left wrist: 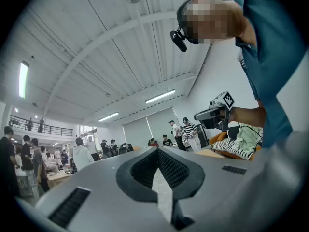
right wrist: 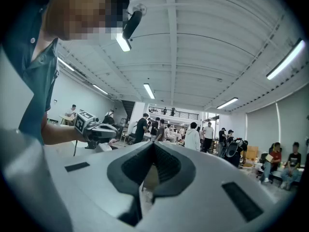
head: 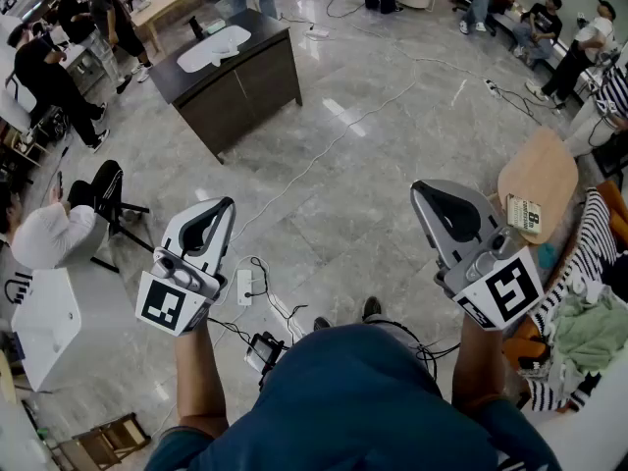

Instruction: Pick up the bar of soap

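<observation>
Soap isn't in view; expect a light, hard, slippery bar, so pinch its long flat sides. Your left gripper (head: 226, 206) and right gripper (head: 420, 188) are closed, empty.

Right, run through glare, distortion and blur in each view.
Head view: sharp, with bright glare patches on the polished floor. Left gripper view: heavy fisheye bends the ceiling beam, corners go dark, light strip blown out. Right gripper view: same fisheye and vignette, strip lamp overexposed.
</observation>
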{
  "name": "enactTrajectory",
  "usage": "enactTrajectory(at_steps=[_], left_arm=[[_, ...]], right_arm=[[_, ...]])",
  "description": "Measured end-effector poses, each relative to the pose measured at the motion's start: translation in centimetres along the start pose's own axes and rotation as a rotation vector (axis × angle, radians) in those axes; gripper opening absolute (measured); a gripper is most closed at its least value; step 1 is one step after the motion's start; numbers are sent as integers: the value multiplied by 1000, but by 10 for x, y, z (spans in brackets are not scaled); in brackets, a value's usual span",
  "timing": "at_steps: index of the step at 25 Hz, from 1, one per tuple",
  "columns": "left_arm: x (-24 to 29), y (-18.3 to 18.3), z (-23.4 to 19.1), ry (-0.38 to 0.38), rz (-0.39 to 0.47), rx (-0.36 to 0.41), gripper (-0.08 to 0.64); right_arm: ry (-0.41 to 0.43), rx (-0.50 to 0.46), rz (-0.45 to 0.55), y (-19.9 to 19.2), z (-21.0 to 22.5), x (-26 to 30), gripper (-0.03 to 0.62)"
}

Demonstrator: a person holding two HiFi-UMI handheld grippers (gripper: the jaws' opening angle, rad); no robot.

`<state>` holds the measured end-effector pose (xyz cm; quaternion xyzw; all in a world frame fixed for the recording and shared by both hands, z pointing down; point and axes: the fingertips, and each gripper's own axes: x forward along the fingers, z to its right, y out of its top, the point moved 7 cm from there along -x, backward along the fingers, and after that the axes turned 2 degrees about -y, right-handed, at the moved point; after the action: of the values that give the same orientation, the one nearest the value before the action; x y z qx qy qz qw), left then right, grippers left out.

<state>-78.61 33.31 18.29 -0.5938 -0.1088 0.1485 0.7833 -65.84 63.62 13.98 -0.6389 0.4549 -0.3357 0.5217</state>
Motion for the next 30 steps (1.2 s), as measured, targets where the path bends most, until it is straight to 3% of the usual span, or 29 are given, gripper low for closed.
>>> enactTrajectory(at_steps=[10, 30], left_arm=[[26, 4, 9, 27, -14, -8, 3], [139, 13, 41, 72, -28, -3, 3]], right_arm=[[25, 14, 3, -9, 32, -5, 14], [104, 82, 45, -50, 149, -14, 15]])
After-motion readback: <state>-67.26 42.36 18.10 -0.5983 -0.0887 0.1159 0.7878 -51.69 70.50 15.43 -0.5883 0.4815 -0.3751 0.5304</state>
